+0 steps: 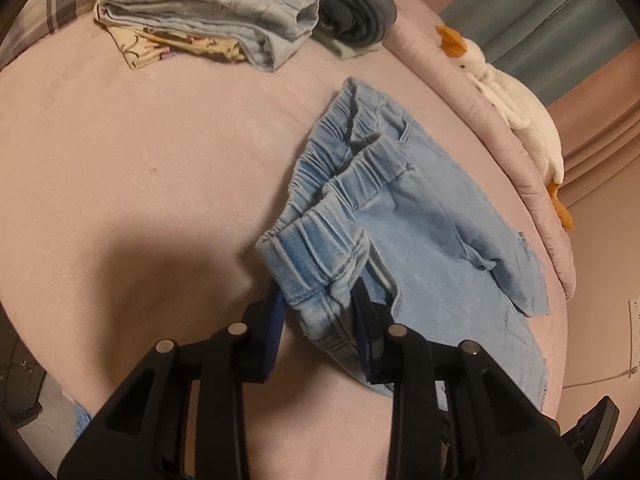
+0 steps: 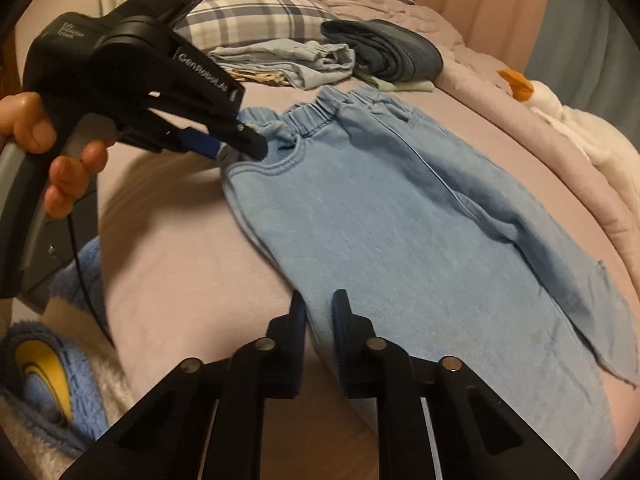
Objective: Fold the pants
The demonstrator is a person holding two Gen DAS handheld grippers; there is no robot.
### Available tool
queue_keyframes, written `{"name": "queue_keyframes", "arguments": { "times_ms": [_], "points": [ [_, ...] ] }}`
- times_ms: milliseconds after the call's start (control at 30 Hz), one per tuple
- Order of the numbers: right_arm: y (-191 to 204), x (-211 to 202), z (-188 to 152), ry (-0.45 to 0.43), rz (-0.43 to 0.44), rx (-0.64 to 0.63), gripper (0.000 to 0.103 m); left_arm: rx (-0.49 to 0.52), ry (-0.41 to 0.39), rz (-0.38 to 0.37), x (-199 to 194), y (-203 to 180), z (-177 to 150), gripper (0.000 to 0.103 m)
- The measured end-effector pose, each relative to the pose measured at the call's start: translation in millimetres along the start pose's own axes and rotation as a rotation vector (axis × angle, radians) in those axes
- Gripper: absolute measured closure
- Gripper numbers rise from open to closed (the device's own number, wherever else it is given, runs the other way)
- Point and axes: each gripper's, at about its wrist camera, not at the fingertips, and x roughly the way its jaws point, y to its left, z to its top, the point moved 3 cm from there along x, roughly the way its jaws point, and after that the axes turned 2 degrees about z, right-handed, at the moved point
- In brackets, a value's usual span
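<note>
Two tools, left (image 1: 320,304) and right (image 2: 320,312), each clamp one pair of blue pants (image 2: 400,220).

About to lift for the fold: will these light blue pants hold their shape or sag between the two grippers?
Likely sag: the light blue pants lie limp and creased. The elastic waistband bunches at the left gripper, so it may stretch.

Left tool (image 1: 320,316) on jeans waistband (image 1: 316,252)

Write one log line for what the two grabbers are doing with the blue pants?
left gripper: shut on waistband corner | right gripper: shut on leg edge | blue pants: flat on bed, unfolded
</note>
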Motion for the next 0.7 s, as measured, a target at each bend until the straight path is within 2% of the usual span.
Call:
{"name": "queue_keyframes", "arguments": {
  "times_ms": [167,300,367,433,467,567,700],
  "points": [
    [5.6,-4.5,-0.8,0.006,-0.005,-0.029,0.09,0.026,0.039,0.056,13.0,5.6,-6.6,0.068],
    [3.3,0.3,-4.2,0.043,0.012,0.007,0.089,0.063,0.012,0.091,-0.5,8.0,-5.4,0.046],
    [2.1,-5.8,-2.5,0.051,0.037,0.029,0.08,0.085,-0.022,0.125,-11.9,10.4,-3.6,0.045],
    [1.5,-14.6,-2.0,0.065,0.074,0.053,0.063,0.103,-0.061,0.172,-20.9,12.2,-1.2,0.043],
    [1.3,-21.7,-1.5,0.059,0.102,0.069,0.06,0.109,-0.075,0.178,-24.0,11.6,-0.1,0.043],
    [-5.4,-41.7,-0.3,0.014,0.167,0.119,0.057,0.168,-0.123,0.165,-31.8,-3.6,3.5,0.043],
    [-35.1,-50.8,2.1,-0.022,0.137,0.248,0.057,0.346,-0.155,0.119,-29.7,-47.1,-6.8,0.043]
  ]
}}
